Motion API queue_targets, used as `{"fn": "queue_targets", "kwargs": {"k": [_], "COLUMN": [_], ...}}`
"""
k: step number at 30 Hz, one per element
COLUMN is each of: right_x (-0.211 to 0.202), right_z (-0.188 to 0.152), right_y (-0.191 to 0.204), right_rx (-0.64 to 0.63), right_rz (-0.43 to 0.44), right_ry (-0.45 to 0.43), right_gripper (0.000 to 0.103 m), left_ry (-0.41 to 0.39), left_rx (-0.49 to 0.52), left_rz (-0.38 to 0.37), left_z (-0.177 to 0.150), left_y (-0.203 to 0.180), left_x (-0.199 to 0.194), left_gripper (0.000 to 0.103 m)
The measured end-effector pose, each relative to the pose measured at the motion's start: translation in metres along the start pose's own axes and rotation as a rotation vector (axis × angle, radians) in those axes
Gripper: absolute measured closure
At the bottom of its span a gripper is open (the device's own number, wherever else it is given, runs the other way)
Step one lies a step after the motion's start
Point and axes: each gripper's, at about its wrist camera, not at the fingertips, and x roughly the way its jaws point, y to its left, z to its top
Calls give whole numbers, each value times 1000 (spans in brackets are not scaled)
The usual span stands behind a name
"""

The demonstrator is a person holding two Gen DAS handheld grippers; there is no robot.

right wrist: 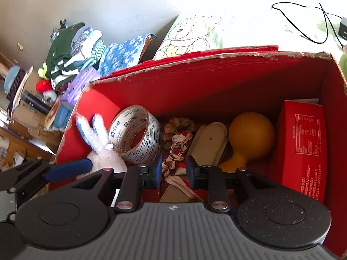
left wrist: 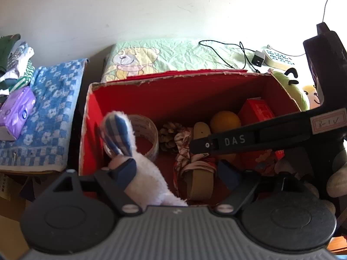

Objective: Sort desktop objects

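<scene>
Since the red box already holds a tape roll, pine cone, patterned cloth, yellow gourd-shaped toy and small red carton, sorting looks well advanced. Left hand-held gripper is wide open, white plush rabbit resting against its left finger inside the box. Right hand-held gripper stands partly open around the cloth, grip uncertain. Purple tissue pack remains outside on a blue towel.

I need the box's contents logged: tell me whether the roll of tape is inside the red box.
Yes: the roll of tape stands inside the red box, between the white plush rabbit and the pine cone.
</scene>
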Motion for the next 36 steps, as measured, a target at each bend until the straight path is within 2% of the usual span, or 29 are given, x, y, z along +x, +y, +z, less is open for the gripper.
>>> {"fn": "queue_targets", "kwargs": {"k": [6,19,31,36], "right_x": [-4,-7,-6,-7], "right_z": [-1,-3,-4,-4], "right_y": [7,11,17,16], "right_rx": [-52,-72,-93,-91], "right_rz": [-29,-64,-109,-98], "right_ry": [-30,-77,-87,-96], "right_gripper": [76,76,76,76], "left_ry": [5,25,-9,-7], "left_rx": [11,-11,1,-2], "left_rz": [35,120,145,155], "left_z": [0,-5,-9,-8], "left_y": [-4,-1,-5,-6], "left_x": [3,13,16,16], "left_gripper": [15,9,7,8]}}
